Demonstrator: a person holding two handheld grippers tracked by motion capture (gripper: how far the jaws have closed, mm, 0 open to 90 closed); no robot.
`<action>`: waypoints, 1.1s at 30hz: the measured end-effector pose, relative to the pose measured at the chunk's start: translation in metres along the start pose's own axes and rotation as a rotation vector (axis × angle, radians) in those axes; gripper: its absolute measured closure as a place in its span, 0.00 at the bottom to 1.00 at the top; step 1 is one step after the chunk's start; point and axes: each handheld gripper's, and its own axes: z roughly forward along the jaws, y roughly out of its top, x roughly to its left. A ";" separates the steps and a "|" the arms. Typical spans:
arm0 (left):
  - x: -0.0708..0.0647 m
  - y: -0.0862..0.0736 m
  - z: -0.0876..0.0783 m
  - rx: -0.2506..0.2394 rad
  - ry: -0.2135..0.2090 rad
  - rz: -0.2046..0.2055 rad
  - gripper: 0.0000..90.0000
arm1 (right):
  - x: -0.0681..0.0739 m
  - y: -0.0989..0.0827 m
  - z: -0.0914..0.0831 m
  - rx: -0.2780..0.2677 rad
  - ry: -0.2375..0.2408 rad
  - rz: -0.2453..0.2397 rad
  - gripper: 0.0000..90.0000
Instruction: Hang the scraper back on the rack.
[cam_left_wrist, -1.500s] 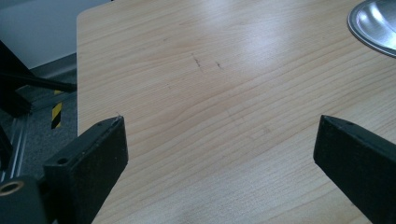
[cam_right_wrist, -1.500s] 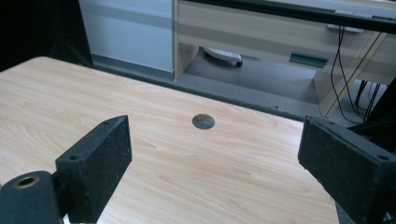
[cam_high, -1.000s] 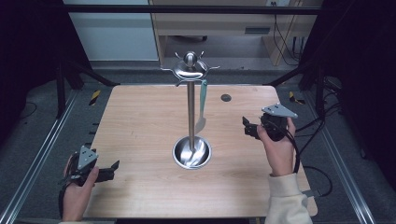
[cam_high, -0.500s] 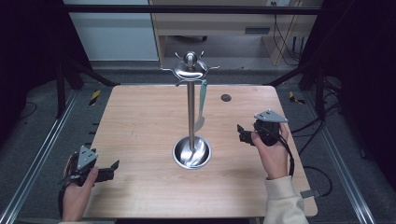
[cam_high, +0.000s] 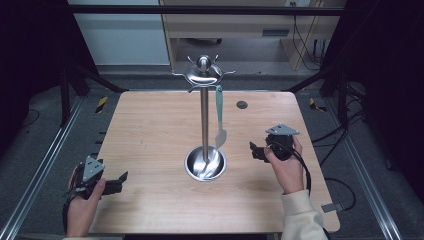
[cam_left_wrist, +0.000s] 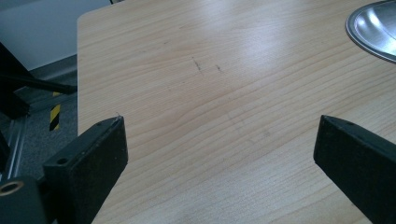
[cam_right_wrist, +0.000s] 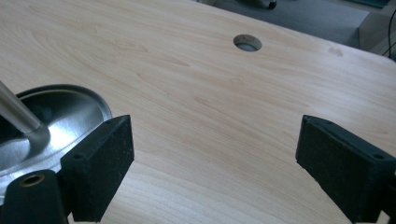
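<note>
Since a second ago the right claw (cam_high: 256, 151) has drifted back toward the person and down toward the worktop (cam_high: 150, 130), and it now sits low, just to the right of the stand's dish-shaped steel base (cam_high: 205, 163), while the left claw (cam_high: 118, 184) hasn't budged from its near-left corner spot. Both claws are wide open with nothing between the jaws; in the right gripper view it's just bare wood in the gap, with the base's rim (cam_right_wrist: 88, 100) and the bottom of the pole (cam_right_wrist: 18, 114) off to the left of that claw, and the cable hole (cam_right_wrist: 247, 42) well ahead of it. Left gripper view is the same story, bare wood between the jaws, and a slice of the steel base (cam_left_wrist: 373, 32) far ahead to the right. The teal spatula (cam_high: 220, 117) is hanging from a hook on the utensil stand (cam_high: 204, 75), blade down, up and to the left of the right claw and well clear of it, tip dangling above the base without touching as far as I can tell. My read: the hanging part looks done, since the spatula's on its hook and nothing else is lying around waiting to go up. All that seems left is parking the right hand. Could be wrong, but no other utensils in sight.
</note>
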 end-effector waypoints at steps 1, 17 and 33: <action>0.000 0.000 0.000 0.000 0.000 0.000 0.03 | 0.000 -0.002 0.002 0.005 0.004 0.003 0.13; 0.000 0.000 0.000 -0.002 -0.002 -0.001 0.03 | 0.003 -0.024 0.027 0.043 0.032 0.007 0.14; 0.000 0.000 0.000 0.002 0.003 0.001 0.03 | 0.004 -0.046 0.050 0.106 0.061 -0.016 0.15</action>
